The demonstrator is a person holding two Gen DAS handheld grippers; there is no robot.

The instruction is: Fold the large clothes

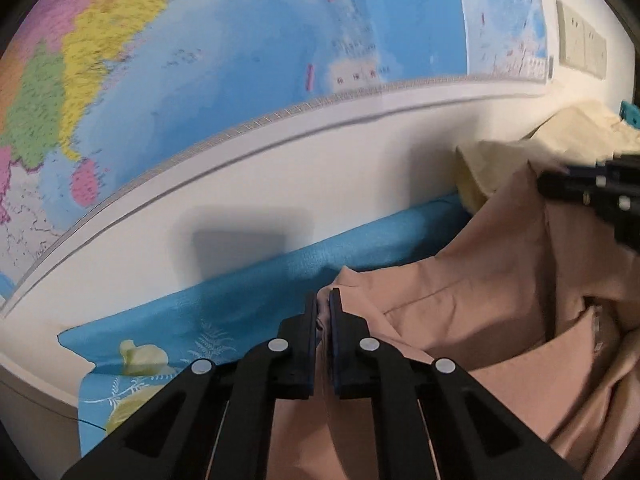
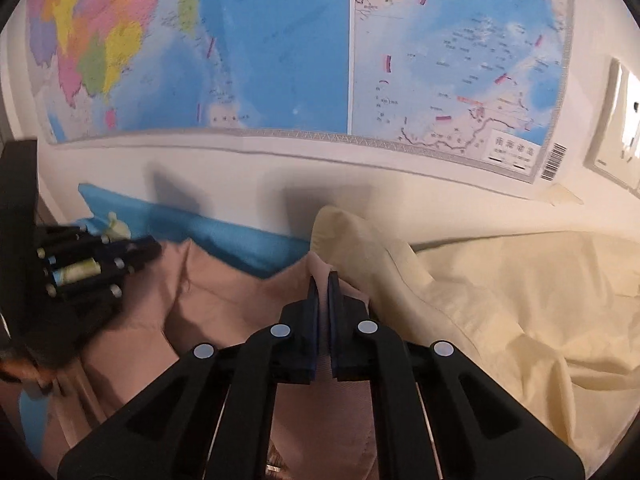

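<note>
A large dusty-pink garment (image 1: 480, 300) hangs between my two grippers, lifted above a blue patterned cloth (image 1: 240, 300). My left gripper (image 1: 324, 300) is shut on one edge of the garment, which fills the gap between the jaws. My right gripper (image 2: 323, 284) is shut on another edge of the same pink garment (image 2: 224, 312). The right gripper shows at the right edge of the left wrist view (image 1: 600, 192). The left gripper shows at the left of the right wrist view (image 2: 80, 264).
A cream cloth (image 2: 500, 300) lies heaped to the right, next to the garment. A white wall with a large coloured map (image 2: 280, 40) stands close behind. Wall sockets (image 1: 580, 40) sit at the far right.
</note>
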